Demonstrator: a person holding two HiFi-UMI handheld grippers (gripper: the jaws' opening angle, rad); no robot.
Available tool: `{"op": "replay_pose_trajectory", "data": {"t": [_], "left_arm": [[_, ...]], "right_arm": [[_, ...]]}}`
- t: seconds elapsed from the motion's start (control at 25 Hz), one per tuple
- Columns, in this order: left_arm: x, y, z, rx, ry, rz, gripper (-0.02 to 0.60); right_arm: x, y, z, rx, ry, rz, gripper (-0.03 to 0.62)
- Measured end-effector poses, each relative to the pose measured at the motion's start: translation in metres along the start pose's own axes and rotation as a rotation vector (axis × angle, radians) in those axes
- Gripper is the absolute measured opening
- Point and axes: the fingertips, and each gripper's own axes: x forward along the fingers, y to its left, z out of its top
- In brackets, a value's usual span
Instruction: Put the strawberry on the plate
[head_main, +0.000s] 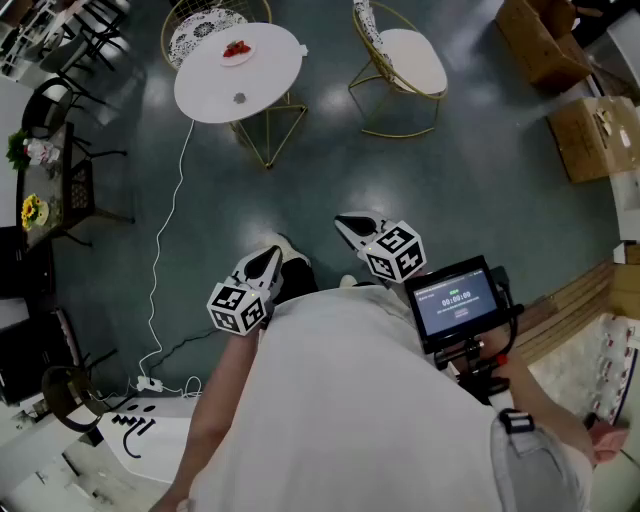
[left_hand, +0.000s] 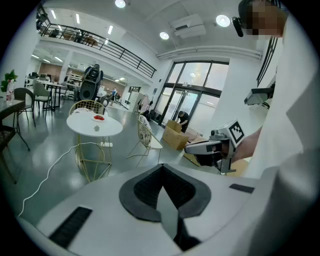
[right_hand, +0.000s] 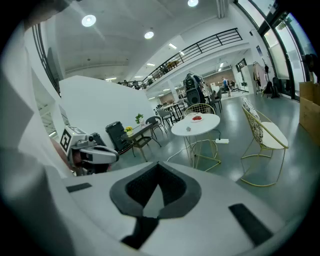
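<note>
The strawberry (head_main: 237, 47) is a red spot on a small white plate (head_main: 249, 57) at the far side of a round white table (head_main: 205, 90), well ahead of me. It also shows in the left gripper view as the strawberry (left_hand: 99, 118) and in the right gripper view as the strawberry (right_hand: 196, 118). My left gripper (head_main: 268, 256) and right gripper (head_main: 346, 220) hang over the floor close to my body, far from the table. The left gripper (left_hand: 161, 168) and right gripper (right_hand: 159, 166) both have their jaws shut with nothing between them.
A small grey object (head_main: 239, 98) lies on the table. Gold wire chairs (head_main: 405, 60) stand beside and behind it. A white cable (head_main: 165, 250) runs across the floor to a power strip (head_main: 150, 383). Cardboard boxes (head_main: 590, 135) sit at right, a dark side table (head_main: 45, 190) at left.
</note>
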Motion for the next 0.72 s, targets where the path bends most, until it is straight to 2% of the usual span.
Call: {"op": "replay_pose_trajectory", "data": {"t": [0.2,0.36,0.52,0.72], "left_arm": [[-0.006,-0.029,-0.021,0.004,0.018,-0.007,0.003],[-0.029,-0.062,-0.034,0.018,0.012,-0.019,0.003],[-0.044,-0.068,-0.053,0.012,0.029,-0.033,0.003],[-0.069,-0.060,-0.053,0.013,0.013,-0.026,0.003]], "right_arm": [[-0.022,0.012,-0.027,0.001,0.009,0.021,0.005],[-0.050,0.042,-0.031,-0.008,-0.061,0.035,0.005],[-0.053,0.059,-0.037,0.001,-0.081,0.020,0.005],[-0.045,0.075,-0.035,-0.001,-0.095,-0.017,0.005]]}}
